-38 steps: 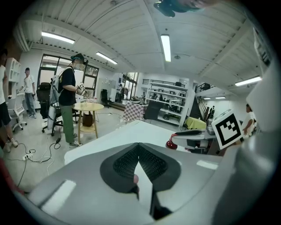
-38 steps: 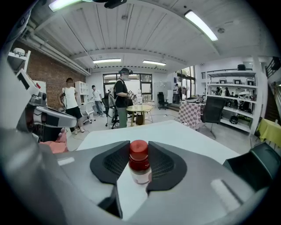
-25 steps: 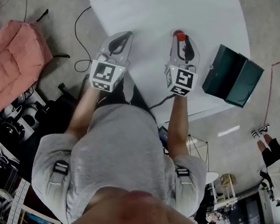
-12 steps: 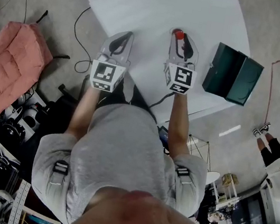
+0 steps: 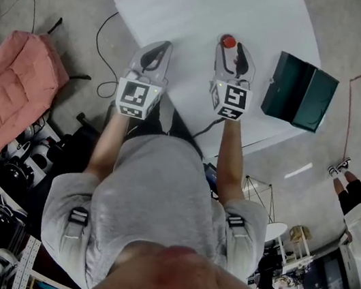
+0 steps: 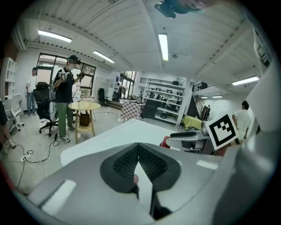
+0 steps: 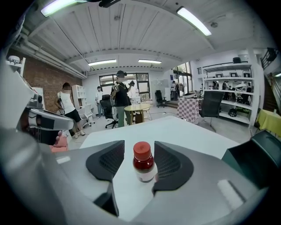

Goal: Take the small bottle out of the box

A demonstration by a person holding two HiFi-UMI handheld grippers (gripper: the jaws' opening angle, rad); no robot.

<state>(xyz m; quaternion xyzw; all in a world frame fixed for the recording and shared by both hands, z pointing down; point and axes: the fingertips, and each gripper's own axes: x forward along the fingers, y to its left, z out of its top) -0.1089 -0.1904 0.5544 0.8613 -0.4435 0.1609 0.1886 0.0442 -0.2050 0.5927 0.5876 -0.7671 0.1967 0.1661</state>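
A white table (image 5: 203, 13) is carrying 2 items. A small bottle (image 5: 229, 43) with a red cap and dark red contents is standing upright on the top, on the right side of its near half. A dark green box (image 5: 300, 92) is sitting at the table's right edge, well apart from the small bottle, with its lid standing open. The tabletop is showing a plain, matte white surface around both items.

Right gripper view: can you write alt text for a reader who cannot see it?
A small bottle with a red cap stands upright on the white table between the jaws of the right gripper, which have just been opening and stand apart. A dark green box sits at the right edge.
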